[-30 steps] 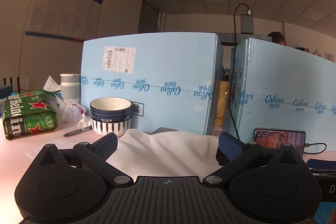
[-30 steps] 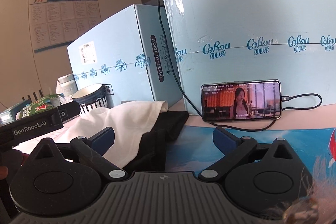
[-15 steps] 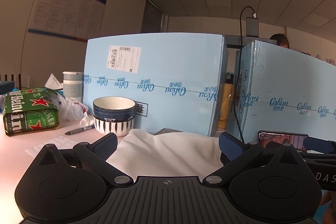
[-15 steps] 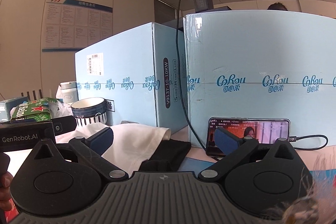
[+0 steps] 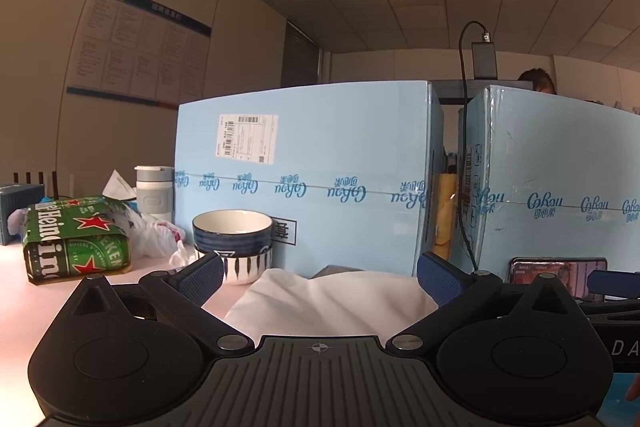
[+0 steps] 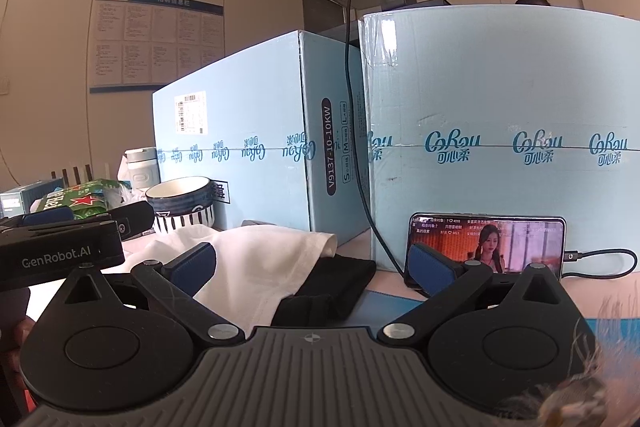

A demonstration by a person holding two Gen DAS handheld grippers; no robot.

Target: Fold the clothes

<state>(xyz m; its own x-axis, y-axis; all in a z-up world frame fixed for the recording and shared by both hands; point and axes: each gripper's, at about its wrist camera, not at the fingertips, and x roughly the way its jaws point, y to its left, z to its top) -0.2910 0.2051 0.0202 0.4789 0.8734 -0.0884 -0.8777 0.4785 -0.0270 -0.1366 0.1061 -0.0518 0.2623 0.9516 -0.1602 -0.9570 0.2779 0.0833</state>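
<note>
Left gripper (image 5: 320, 277): spread wide, empty, aimed level over the white garment (image 5: 332, 301). Right gripper (image 6: 314, 265): likewise spread wide, empty, just right of the white garment and beside the left gripper. Probably positioned for a two-handed start on the fold; no cloth pinched yet.

Layout relative to the white garment, left to right:
- Far left: green beer pack (image 5: 76, 241), with a white cup (image 5: 154, 189) behind it.
- Just behind, to the left: stacked bowls (image 5: 233, 243).
- Directly behind: blue carton (image 5: 304, 183), apparently serving as a backstop.
- Under the right edge: black garment (image 6: 332, 285), partly covered by the white one.
- Right: phone (image 6: 486, 245), propped against a second carton (image 6: 500, 131), cable attached; screen lit, evidently kept in sight while working.

View differences:
- Left wrist view: shows the beer pack in full; hides the black garment entirely and shows only a sliver of the phone.
- Right wrist view: shows the black garment, the full phone and the left gripper's body at far left.
</note>
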